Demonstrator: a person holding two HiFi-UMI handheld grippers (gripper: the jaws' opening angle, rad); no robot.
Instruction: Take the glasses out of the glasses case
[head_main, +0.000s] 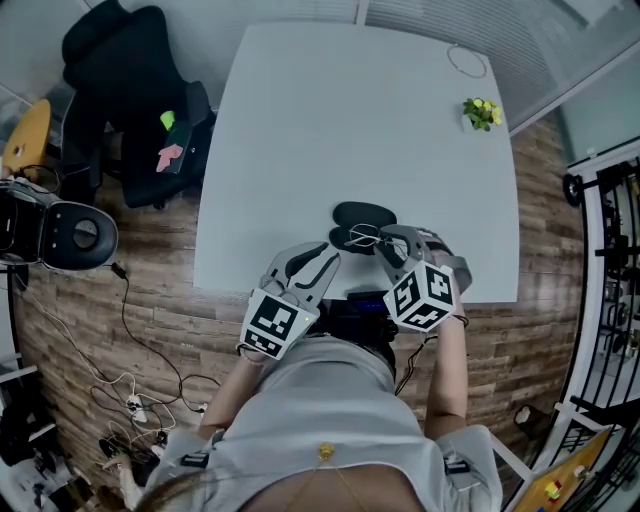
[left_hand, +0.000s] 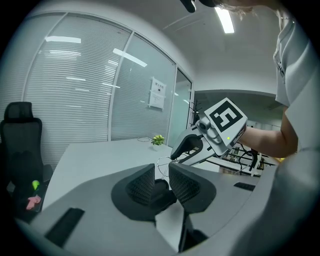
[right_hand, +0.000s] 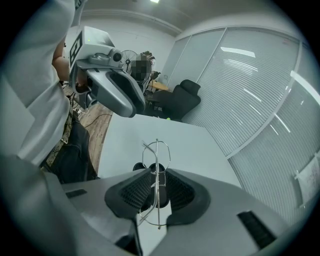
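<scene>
While left gripper (left_hand: 161, 174) grips glasses case (head_main: 362, 213), right gripper (right_hand: 156, 181) holds glasses (right_hand: 157, 161) outside

We've got silver wire glasses (right_hand: 156, 155) in the right gripper's (right_hand: 156, 194) grey jaws, its cube (head_main: 425, 293) in black-and-white squares. Just beyond it, a black glasses case (head_main: 362, 214) on our white table (head_main: 330, 120).

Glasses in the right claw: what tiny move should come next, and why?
Probably lift the right claw straight up a little. It is shut on the thin wire glasses, which hang just over the black case. The left claw grips the case, so the case likely won't come up with them, and the glasses can come clear.
</scene>
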